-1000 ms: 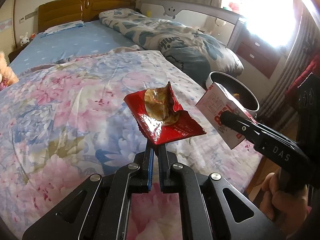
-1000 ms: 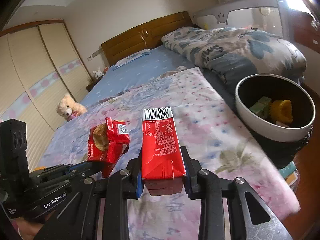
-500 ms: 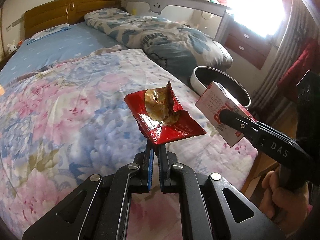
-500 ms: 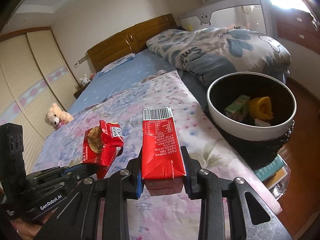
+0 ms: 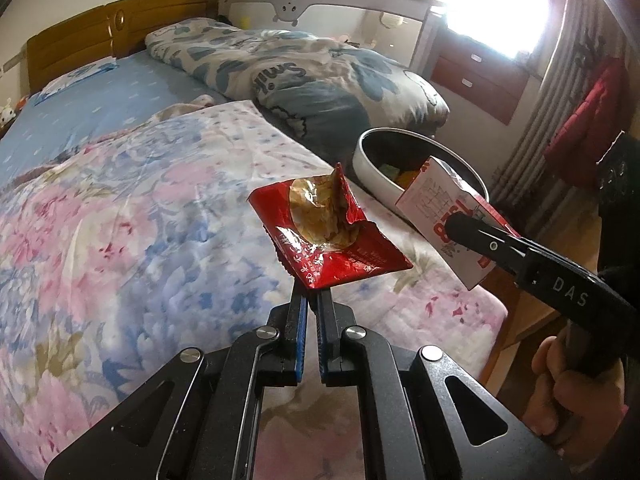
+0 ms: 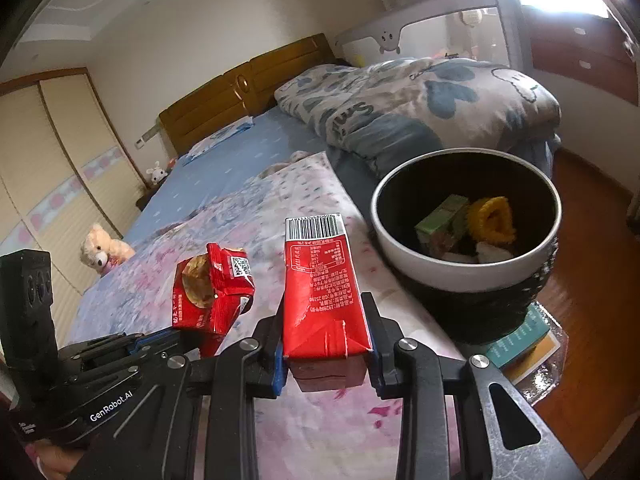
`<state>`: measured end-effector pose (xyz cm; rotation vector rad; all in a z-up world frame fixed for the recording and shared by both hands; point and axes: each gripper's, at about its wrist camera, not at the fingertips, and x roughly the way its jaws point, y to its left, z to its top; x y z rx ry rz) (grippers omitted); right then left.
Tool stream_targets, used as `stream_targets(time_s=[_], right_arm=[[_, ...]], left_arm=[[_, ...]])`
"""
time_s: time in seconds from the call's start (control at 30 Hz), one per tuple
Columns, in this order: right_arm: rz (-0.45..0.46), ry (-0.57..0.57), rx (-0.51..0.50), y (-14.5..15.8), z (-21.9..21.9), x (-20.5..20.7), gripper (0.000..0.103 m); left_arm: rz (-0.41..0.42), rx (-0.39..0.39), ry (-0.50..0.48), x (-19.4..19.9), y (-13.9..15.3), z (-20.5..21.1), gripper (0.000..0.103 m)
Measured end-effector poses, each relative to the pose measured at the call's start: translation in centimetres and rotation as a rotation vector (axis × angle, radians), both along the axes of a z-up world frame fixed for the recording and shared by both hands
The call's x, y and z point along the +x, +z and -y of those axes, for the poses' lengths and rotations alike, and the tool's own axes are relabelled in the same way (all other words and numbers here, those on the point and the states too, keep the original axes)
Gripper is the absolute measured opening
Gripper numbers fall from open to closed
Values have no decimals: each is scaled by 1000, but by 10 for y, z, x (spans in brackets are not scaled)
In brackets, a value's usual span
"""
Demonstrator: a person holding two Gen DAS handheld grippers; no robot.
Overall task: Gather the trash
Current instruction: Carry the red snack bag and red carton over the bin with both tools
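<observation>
Left wrist view: left gripper [image 5: 311,300] has its jaws clenched on the lower corner of a torn red foil snack wrapper [image 5: 326,228], held in the air above the pink-and-blue floral quilt [image 5: 120,216] on the bed. Wrapper lies opened toward the lens; brownish inner lining shows in its middle. To the right, the right gripper [image 5: 464,222] enters from the side, a bare hand [image 5: 560,392] under its handle, carrying a red-and-white drink carton [image 5: 440,216]. This view gives the carton's white face with red print. Beyond the carton sits a round white-rimmed black bin [image 5: 370,152], just off the bed's edge; only part of its inside shows, with green and yellow bits. Grey-blue patterned duvet [image 5: 320,76] is bunched behind the bin, wooden headboard [image 5: 120,24] at the back.

Right wrist view: jaws of the right gripper [image 6: 326,354] grasp the carton [image 6: 320,280] by its two sides, carton upright, barcode at the far end, red printed face toward the lens. Left gripper [image 6: 188,338] appears low on the left with the wrapper [image 6: 212,288] standing up from its jaws; a QR label on the wrapper is visible only here. The bin [image 6: 460,276] is seen from above, on the right and near the carton: inside are a green carton, a yellow knitted item and white scraps. Bin rests on a stack of books [image 6: 524,340] on the wooden floor [image 6: 592,216], a detail hidden in the other view. A beige teddy bear [image 6: 102,248] sits at the bed's far left side.
</observation>
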<state>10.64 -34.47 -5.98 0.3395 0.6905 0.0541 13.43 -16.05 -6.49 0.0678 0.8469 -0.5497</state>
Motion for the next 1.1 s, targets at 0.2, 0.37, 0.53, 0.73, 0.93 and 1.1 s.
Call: stream_targets(time_s=[0.2,0.37,0.53,0.73,0.93,1.1], right_arm=[[7,-29,1,3,15,0,31],[10,-50,1,5,27,0,31],[11,-71,-1,6,40,1,31],[12,-99,-9,9,56,1,31],[13,-119,-28,11,69,3,31],[10,-134,-32,13,80,5,31]], left_arm=[[3,7,-27,4,2,17,4],[11,15,-50,6,4,33,4],[15,19,-68,10,7,44,4],[23,23,-90,14,11,60,4],[30,28,-106,16,13,73,4],[31,32,-115,19,15,82,4]])
